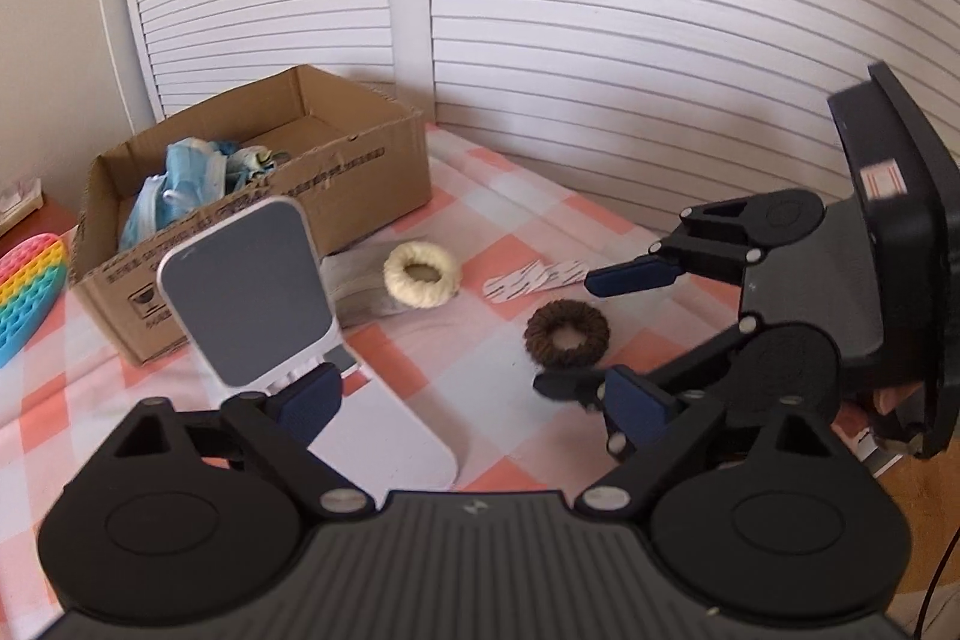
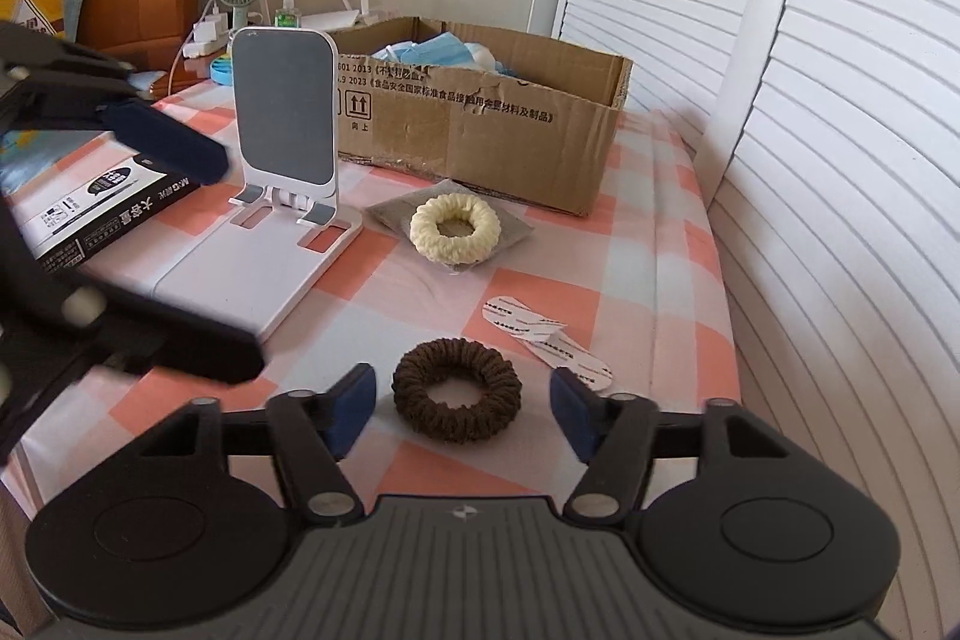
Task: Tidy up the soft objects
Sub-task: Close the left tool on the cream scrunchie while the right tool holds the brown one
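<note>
A brown scrunchie (image 2: 456, 397) (image 1: 567, 334) lies on the pink-checked tablecloth. My right gripper (image 2: 462, 409) (image 1: 567, 331) is open with one blue pad on each side of it, and neither pad touches it. A cream scrunchie (image 2: 454, 227) (image 1: 420, 274) rests on a grey flat packet farther back. Behind that stands an open cardboard box (image 2: 480, 142) (image 1: 360, 196) holding blue face masks (image 2: 432, 52) (image 1: 186, 184). My left gripper (image 1: 474, 400) (image 2: 243, 262) is open over the base of a white phone stand (image 1: 252, 292) (image 2: 282, 124) and holds nothing.
Two white printed strips (image 2: 540, 334) (image 1: 534, 280) lie right of the brown scrunchie. A black carton (image 2: 102, 202) sits left of the stand, and a rainbow pop toy (image 1: 30, 292) lies left of the box. White louvred doors (image 2: 840, 220) run close along the table's right edge.
</note>
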